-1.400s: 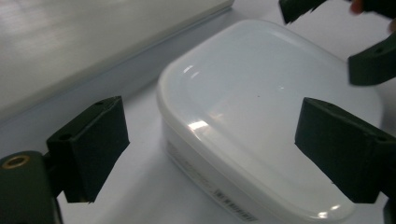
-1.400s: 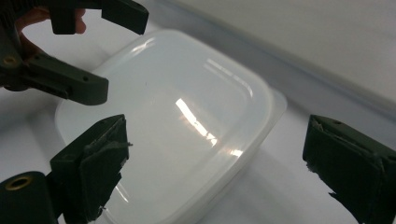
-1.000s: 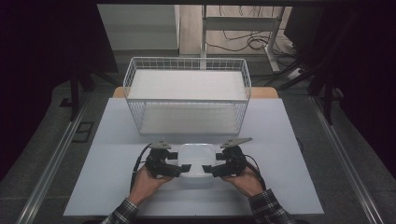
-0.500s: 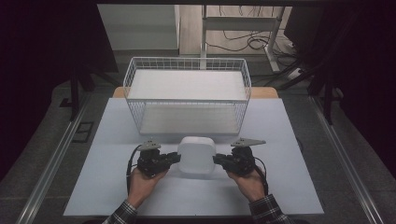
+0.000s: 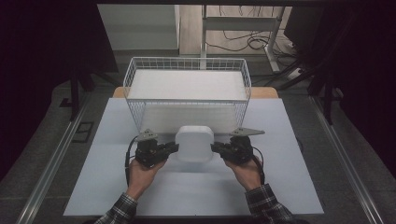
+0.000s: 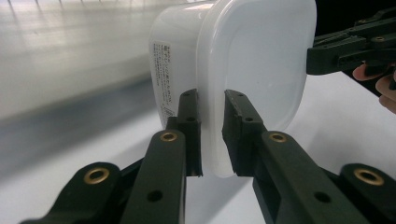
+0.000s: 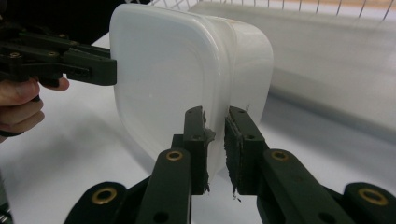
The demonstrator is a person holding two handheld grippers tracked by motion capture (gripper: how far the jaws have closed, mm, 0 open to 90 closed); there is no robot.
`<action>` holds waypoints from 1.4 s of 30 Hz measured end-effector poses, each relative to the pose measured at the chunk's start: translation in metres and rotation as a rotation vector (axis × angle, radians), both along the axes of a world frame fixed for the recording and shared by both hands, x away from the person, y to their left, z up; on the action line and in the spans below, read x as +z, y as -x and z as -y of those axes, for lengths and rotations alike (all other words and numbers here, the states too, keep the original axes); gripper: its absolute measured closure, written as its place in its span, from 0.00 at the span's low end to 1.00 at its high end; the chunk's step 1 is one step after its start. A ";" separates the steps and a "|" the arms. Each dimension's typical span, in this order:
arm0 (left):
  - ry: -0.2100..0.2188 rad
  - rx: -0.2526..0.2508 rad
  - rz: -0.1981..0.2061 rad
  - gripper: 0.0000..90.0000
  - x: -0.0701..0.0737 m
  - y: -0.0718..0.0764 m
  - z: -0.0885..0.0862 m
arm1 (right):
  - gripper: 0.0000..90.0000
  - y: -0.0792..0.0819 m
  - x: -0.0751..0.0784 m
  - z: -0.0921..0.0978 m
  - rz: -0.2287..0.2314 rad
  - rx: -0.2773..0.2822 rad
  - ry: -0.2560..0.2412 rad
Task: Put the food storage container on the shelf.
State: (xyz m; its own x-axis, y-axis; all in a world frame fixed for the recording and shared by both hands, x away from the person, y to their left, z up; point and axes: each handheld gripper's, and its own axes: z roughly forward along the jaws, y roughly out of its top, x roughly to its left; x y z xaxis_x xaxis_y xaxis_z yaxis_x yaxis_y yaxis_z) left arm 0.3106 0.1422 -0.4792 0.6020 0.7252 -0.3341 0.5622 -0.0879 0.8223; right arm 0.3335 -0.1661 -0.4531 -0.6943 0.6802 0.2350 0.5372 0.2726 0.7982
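Both grippers are pinching the tub's (image 5: 194, 143) rim edge: left gripper (image 5: 171, 149) and right gripper (image 5: 216, 148), jaws nearly closed on its opposite sides, holding it on edge over the bench (image 5: 116, 140). Best to be keeping the two level and lifting together, clearing the near wall of the basket (image 5: 140, 119) behind.

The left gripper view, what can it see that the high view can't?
Left gripper view: a printed label on the white plastic container's side, and the left gripper pinching the container's rim. High view: the white wire basket behind, the white table, and plaid sleeves. Both: the container held between the left gripper and the right gripper.
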 end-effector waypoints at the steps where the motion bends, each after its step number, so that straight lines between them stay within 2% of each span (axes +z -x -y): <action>1: -0.001 0.005 0.003 0.87 0.001 -0.002 0.000 | 0.87 -0.004 0.002 -0.001 0.008 -0.002 -0.002; 6: -0.021 0.026 0.016 0.87 0.006 -0.016 -0.003 | 0.87 -0.022 0.004 -0.008 0.023 -0.011 0.002; 10: -0.022 0.044 0.006 0.87 0.004 -0.029 -0.005 | 0.86 -0.036 0.001 -0.013 0.026 -0.019 0.005; 21: -0.027 0.082 -0.043 0.86 -0.012 -0.051 -0.007 | 0.86 -0.064 -0.016 -0.022 -0.016 -0.037 0.023; 27: -0.056 0.099 -0.050 0.86 -0.014 -0.062 -0.004 | 0.86 -0.075 -0.021 -0.024 -0.029 -0.048 0.030; 30: -0.034 0.106 -0.057 0.85 -0.016 -0.067 -0.005 | 0.86 -0.079 -0.022 -0.023 -0.048 -0.044 0.010; 32: -0.032 0.105 -0.049 0.84 -0.017 -0.068 -0.005 | 0.84 -0.081 -0.020 -0.023 -0.039 -0.041 0.020; 35: -0.056 0.112 -0.039 0.79 -0.018 -0.071 -0.002 | 0.82 -0.084 -0.020 -0.024 -0.022 -0.049 0.020; 38: -0.025 0.135 -0.012 0.76 -0.020 -0.075 -0.004 | 0.81 -0.087 -0.019 -0.027 0.006 -0.065 0.031; 39: -0.027 0.140 -0.007 0.76 -0.020 -0.077 -0.004 | 0.81 -0.089 -0.019 -0.029 0.012 -0.072 0.039; 42: -0.063 0.172 0.028 0.72 -0.016 -0.082 0.000 | 0.80 -0.093 -0.018 -0.031 0.030 -0.100 0.036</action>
State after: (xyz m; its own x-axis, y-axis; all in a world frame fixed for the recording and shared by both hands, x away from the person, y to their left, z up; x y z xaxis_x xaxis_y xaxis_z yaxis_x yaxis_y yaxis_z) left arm 0.3922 0.1427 -0.4956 0.4753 0.8374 -0.2698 0.5507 -0.0441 0.8335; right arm 0.4261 -0.1354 -0.4714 -0.6289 0.7541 0.1893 0.5390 0.2474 0.8052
